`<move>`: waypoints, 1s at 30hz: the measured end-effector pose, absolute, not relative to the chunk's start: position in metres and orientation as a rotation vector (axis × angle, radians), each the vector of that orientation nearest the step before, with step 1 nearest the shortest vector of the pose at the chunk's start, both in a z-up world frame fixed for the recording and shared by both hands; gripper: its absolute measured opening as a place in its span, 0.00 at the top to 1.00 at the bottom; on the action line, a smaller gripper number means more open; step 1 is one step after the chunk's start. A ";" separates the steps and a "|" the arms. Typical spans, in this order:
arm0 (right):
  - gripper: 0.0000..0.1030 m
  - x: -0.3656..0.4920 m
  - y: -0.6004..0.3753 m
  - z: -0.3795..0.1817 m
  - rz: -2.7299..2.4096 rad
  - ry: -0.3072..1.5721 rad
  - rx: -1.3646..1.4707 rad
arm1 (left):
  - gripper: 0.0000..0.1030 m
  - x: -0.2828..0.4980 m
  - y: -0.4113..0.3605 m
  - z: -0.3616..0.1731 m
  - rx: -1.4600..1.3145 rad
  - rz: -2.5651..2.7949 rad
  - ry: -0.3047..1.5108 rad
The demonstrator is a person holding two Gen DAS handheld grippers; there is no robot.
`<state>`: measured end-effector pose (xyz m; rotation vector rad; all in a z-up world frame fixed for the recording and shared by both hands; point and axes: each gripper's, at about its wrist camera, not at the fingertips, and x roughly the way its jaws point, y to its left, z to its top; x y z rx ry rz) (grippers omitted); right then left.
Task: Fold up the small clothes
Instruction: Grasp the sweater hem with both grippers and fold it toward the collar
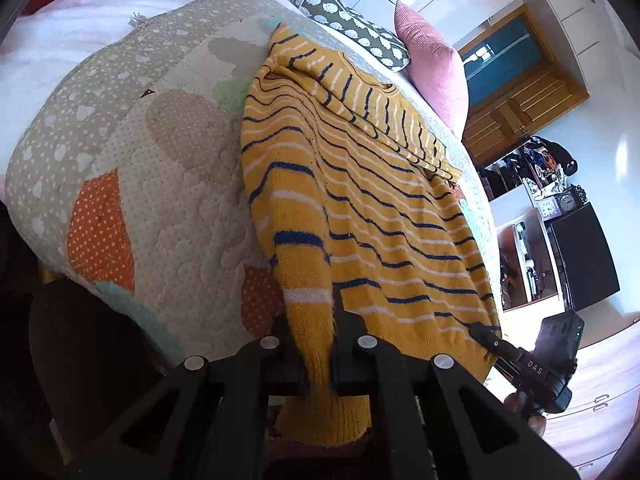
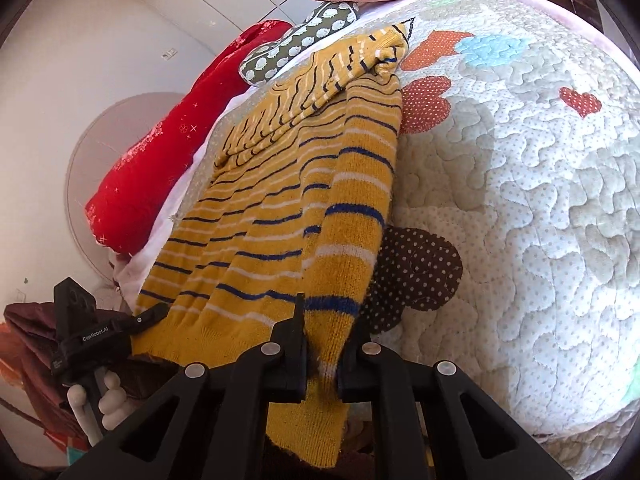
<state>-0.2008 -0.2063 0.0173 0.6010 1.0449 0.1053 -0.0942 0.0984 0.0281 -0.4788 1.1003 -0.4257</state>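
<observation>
A mustard-yellow knitted sweater [image 1: 360, 200] with navy and white stripes lies on a quilted bedspread [image 1: 180, 184], its top part folded over at the far end. My left gripper [image 1: 312, 324] is shut on the sweater's near left edge, and the knit hangs down between its fingers. In the right wrist view the same sweater [image 2: 272, 208] is pinched at its near right edge by my right gripper [image 2: 326, 320], also shut. Each view shows the other gripper: the right one [image 1: 486, 332] and the left one [image 2: 152, 314], both at the hem.
At the bed's far end lie a pink cushion [image 1: 432, 68], an olive pillow with white spots [image 1: 352, 24] and a red bolster [image 2: 168, 148]. The quilt [image 2: 500, 200] spreads out to the right. A wooden door [image 1: 520, 96] and a black cabinet [image 1: 580, 256] stand beyond the bed.
</observation>
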 end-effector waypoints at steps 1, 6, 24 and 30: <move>0.91 -0.207 -0.207 0.017 0.109 1.050 0.604 | 0.92 -0.100 0.099 0.029 -0.470 -0.426 1.103; 0.91 -0.239 -0.206 0.011 0.137 1.099 0.607 | 0.92 -0.126 0.101 0.024 -0.414 -0.421 1.135; 0.91 -0.038 -0.219 0.059 0.151 0.978 0.535 | 0.92 0.074 0.067 0.074 -0.439 -0.363 1.036; 0.87 0.054 -0.251 0.022 0.029 1.030 0.603 | 0.92 0.172 0.047 0.048 -0.428 -0.322 1.097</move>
